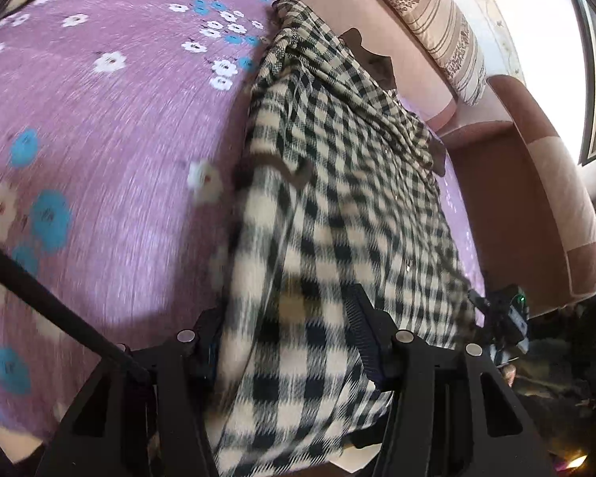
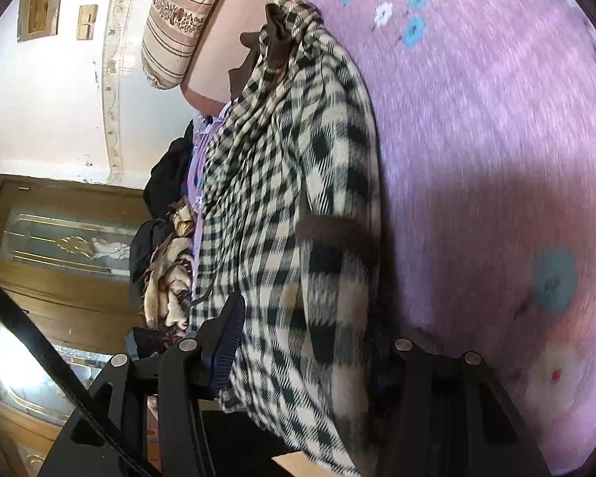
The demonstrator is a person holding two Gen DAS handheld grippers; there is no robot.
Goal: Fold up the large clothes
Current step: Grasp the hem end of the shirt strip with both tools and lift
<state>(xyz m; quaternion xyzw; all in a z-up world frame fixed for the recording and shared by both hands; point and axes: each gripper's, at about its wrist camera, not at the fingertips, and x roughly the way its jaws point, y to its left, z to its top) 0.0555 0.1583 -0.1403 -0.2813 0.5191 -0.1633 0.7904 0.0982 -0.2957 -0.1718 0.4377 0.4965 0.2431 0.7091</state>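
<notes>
A black-and-cream checked garment (image 1: 337,183) with brown trim lies in a long bundle on the purple flowered bedsheet (image 1: 99,139). In the left wrist view its near end fills the gap of my left gripper (image 1: 288,330), whose pads press on the thick cloth from both sides. The right wrist view shows the same garment (image 2: 282,167) running away from my right gripper (image 2: 306,338). There too the jaws are shut on a thick fold; the ridged left finger (image 2: 228,334) shows, while the cloth covers the right one.
A pink padded headboard (image 1: 397,39) and a striped pillow (image 1: 437,24) stand beyond the garment. A pile of dark and patterned clothes (image 2: 167,238) lies at the bed's edge before a wooden door (image 2: 59,238). A black device with a green light (image 1: 508,314) sits at the garment's right corner.
</notes>
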